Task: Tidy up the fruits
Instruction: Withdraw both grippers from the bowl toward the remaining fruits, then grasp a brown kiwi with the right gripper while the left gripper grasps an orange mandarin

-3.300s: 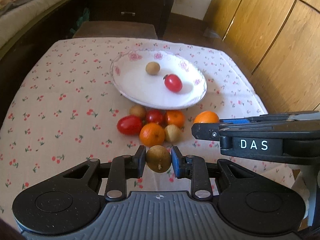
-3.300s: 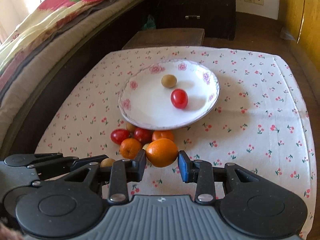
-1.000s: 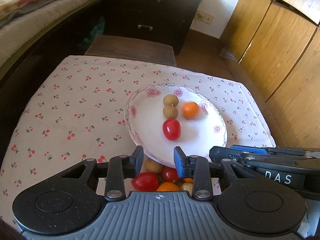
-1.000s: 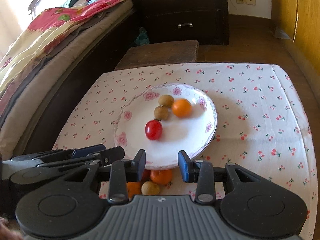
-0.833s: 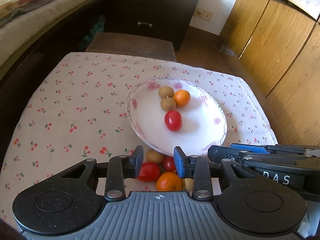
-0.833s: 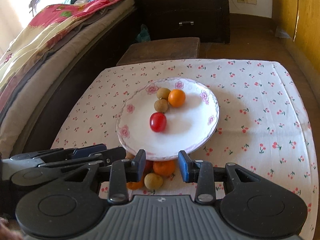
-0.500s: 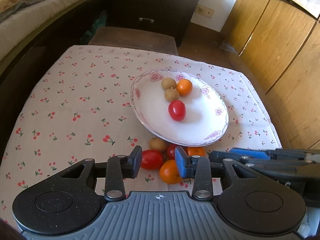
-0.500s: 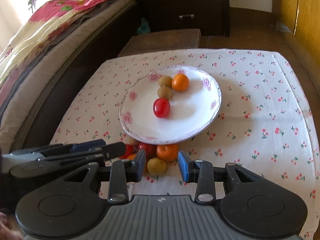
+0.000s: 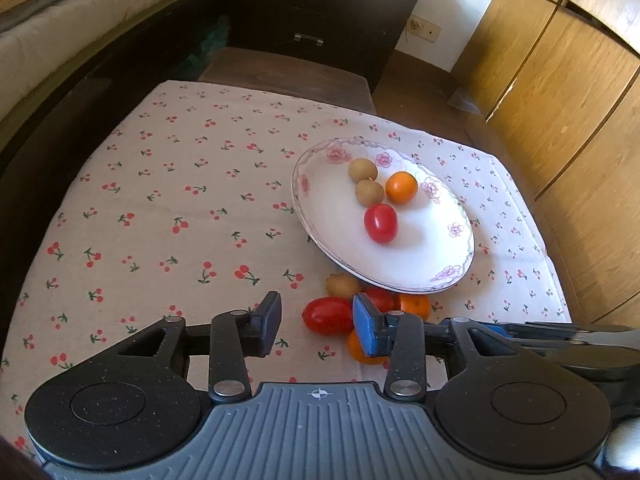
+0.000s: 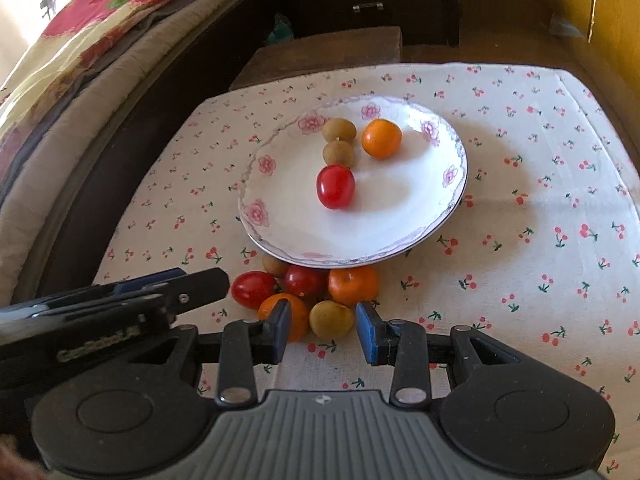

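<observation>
Right tool (image 10: 320, 330): jaws apart, empty, lower centre, flanking longan (image 10: 331, 319). Light, round, thin-shelled, prone to rolling; gentle hold across middle. Left tool (image 9: 316, 324): opening, empty.

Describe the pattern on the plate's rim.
Pink flowers on the white plate, clearest in the right wrist view.

Warm daylight falls brightly across the table (image 10: 520, 184), and the plate (image 10: 400, 216) casts a soft shadow toward the right in the right wrist view. Fisheye bending curves the edges. The corners go dark; focus stays fairly sharp.
</observation>
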